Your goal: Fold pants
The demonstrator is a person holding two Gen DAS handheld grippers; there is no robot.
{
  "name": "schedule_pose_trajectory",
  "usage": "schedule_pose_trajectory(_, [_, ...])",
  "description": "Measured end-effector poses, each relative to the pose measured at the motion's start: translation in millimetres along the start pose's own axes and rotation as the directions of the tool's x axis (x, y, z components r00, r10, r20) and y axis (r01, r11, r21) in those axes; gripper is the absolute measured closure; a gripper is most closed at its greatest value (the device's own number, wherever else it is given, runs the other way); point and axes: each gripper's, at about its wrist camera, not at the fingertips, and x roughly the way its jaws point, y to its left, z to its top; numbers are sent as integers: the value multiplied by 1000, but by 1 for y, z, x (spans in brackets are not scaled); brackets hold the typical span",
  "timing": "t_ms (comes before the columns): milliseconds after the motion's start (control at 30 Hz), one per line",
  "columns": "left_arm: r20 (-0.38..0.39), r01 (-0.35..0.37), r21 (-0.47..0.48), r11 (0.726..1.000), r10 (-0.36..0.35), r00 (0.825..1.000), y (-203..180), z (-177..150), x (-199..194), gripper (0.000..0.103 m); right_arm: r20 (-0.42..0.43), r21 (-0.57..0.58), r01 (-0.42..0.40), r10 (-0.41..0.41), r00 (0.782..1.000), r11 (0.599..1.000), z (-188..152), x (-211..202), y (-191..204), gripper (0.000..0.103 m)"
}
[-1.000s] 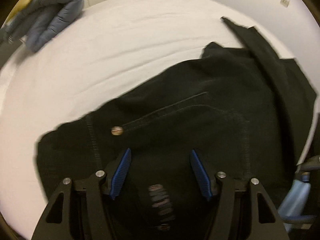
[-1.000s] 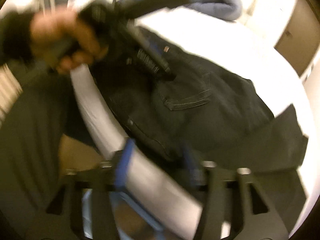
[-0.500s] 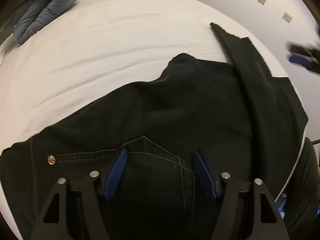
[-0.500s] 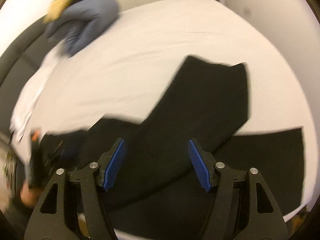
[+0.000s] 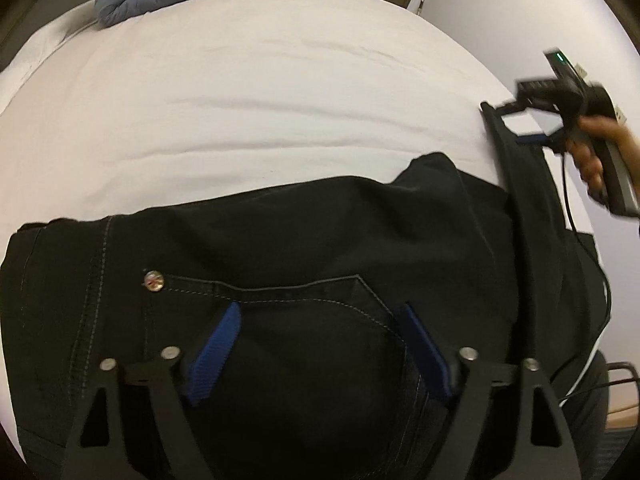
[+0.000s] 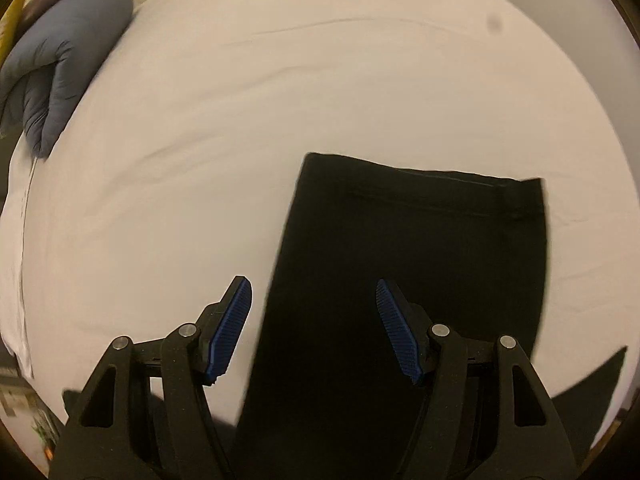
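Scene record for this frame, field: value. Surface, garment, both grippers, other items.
surface: white bed sheet
garment: black pants, back pocket up, one leg laid out on the sheet
left gripper: open, over the pocket area
right gripper: open, over the leg near its hem
other: blue-grey duvet at the far edge
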Motion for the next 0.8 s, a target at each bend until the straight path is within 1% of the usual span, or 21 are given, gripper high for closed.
schedule_pose_trajectory(67, [0, -18, 18, 1000, 18, 1000, -3, -2, 2, 15, -4, -15, 53, -53, 999, 999, 6, 7, 5, 39])
schedule_pose_trajectory(133, [-1, -23, 24, 999, 23, 1000, -8, 0, 6, 12, -30, -21, 130, -131, 991, 991, 14, 18, 6, 39])
schedule_pose_trajectory(200, [-3, -28, 29, 999, 29, 1000, -9, -2, 6, 11, -39, -22, 169, -170, 985, 985, 19, 24, 6, 39])
schedule_pose_trajectory(300, [-4, -40, 42, 998, 40, 999, -18, -2, 11, 9, -52, -33, 203, -205, 977, 979, 26, 32, 9, 39])
schedule_pose_trajectory(400, [-4, -56, 58, 997, 56, 998, -22, -4, 12, 7, -53, -34, 215, -216, 975, 976, 31, 34, 11, 39])
schedule_pose_trajectory(500, [0, -60, 57, 997, 60, 998, -25, -7, 13, 7, -50, -84, 247, -252, 967, 965, 33, 39, 15, 39])
schedule_pose_trajectory(567, [2, -61, 57, 997, 61, 998, -25, -9, 13, 7, -42, -95, 239, -244, 969, 966, 34, 40, 14, 42])
schedule_pose_trajectory(600, [3, -62, 58, 996, 62, 998, -25, -9, 13, 7, -37, -96, 218, -222, 974, 971, 35, 39, 11, 54])
schedule_pose_trajectory(633, [3, -63, 59, 996, 63, 998, -26, -9, 14, 6, -26, -95, 205, -208, 978, 974, 36, 36, 7, 74])
schedule_pose_trajectory(700, [5, -68, 68, 995, 68, 998, -26, -6, 12, 4, -20, -83, 168, -170, 985, 982, 30, 26, -2, 97])
schedule_pose_trajectory(733, [6, -71, 74, 995, 71, 997, -26, -8, 10, 3, -14, -71, 141, -142, 990, 988, 27, 18, -13, 102])
schedule_pose_trajectory(767, [6, -78, 80, 994, 78, 997, -29, -8, 11, 3, 5, -59, 121, -121, 993, 991, 25, 11, -20, 102])
schedule_pose_trajectory(800, [7, -86, 86, 993, 86, 996, -30, -9, 12, 2, 47, -48, 99, -97, 994, 994, 21, -3, -30, 102])
